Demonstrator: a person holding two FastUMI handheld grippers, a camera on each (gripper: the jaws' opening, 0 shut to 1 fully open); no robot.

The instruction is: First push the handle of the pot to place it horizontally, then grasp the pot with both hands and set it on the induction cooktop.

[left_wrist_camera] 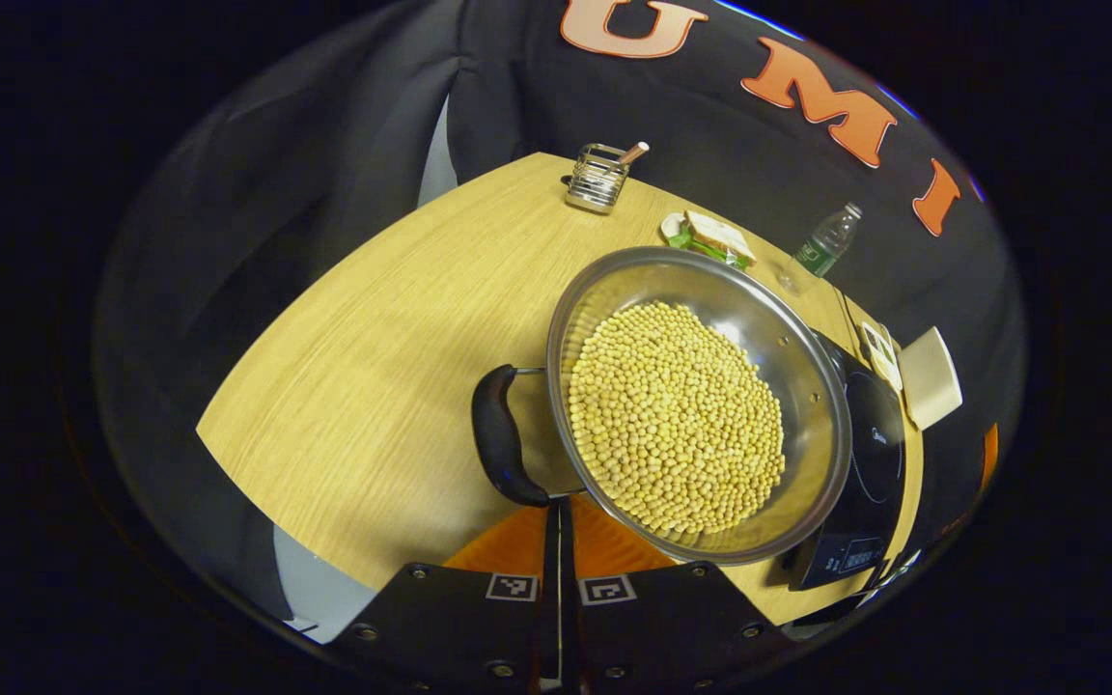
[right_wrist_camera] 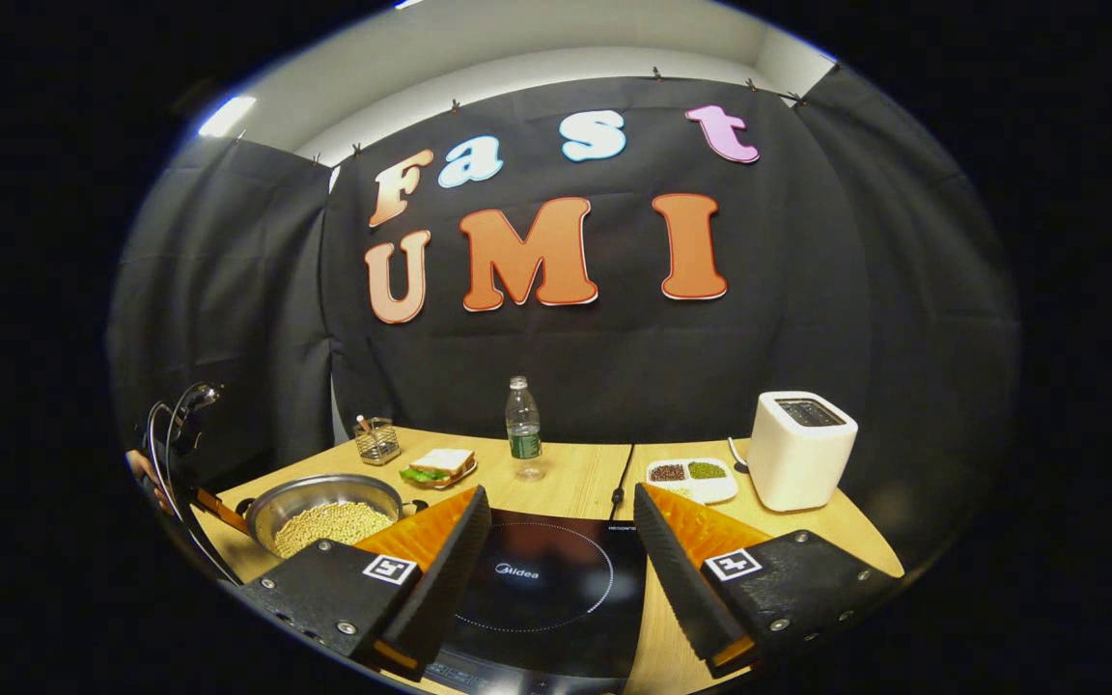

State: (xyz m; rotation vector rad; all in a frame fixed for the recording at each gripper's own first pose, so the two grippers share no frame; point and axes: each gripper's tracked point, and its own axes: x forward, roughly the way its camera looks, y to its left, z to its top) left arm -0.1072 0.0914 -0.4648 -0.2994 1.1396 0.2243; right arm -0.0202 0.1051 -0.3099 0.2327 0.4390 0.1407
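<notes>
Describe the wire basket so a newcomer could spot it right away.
Start at the wooden table and go to its far edge, past the bean-filled pot. The wire basket stands left of the sandwich plate: the sole metal mesh holder, with a stick poking out.

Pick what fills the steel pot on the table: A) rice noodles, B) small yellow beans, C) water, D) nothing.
B: the left gripper view looks down into the pot, and a layer of small round yellow beans covers its bottom.
</notes>
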